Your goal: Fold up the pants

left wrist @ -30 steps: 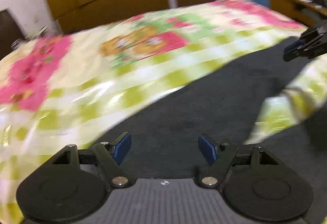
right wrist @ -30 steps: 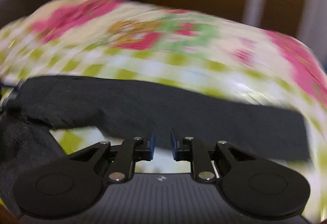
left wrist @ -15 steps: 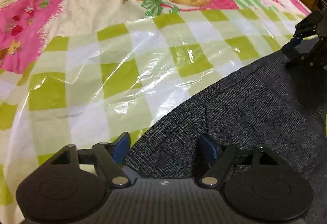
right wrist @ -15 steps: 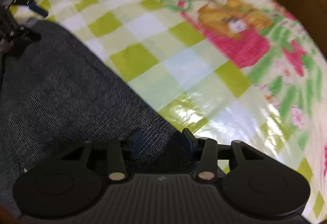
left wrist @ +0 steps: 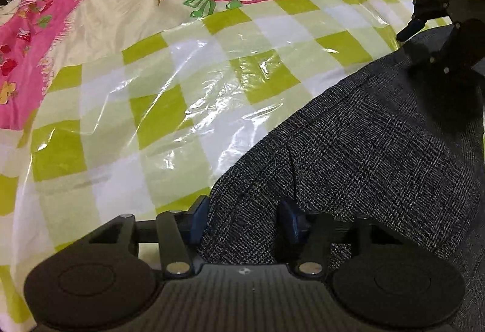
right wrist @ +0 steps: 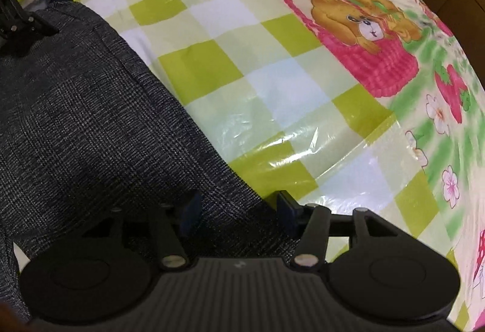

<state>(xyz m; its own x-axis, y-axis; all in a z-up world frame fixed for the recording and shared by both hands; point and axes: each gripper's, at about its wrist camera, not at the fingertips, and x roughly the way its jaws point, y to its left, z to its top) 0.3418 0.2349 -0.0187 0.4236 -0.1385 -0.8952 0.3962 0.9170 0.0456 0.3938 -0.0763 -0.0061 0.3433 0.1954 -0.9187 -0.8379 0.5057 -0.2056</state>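
The bedsheet [left wrist: 169, 95], checked in lime and white under a glossy plastic layer, with a print of brown puppies in a pink basket further up, is the ground for everything here. Against it, at its left side, a pink strawberry-print cloth [left wrist: 27, 38] lies over the sheet's edge. Right of the checks, the dark grey woven pants [left wrist: 363, 150] lie flat on the sheet, their edge running diagonally across it.

The left tool [left wrist: 244, 223] points steeply down at the pants' near left edge; its jaws are closing, with a bunched corner of the fabric between the blue pads, the left pad against the cloth's edge. Whether both pads already press it cannot be told.

The right tool [right wrist: 238, 210] stands over the pants' near right edge, where cloth meets the sheet; its jaws are opening, fabric lying between them, pads apart from it.
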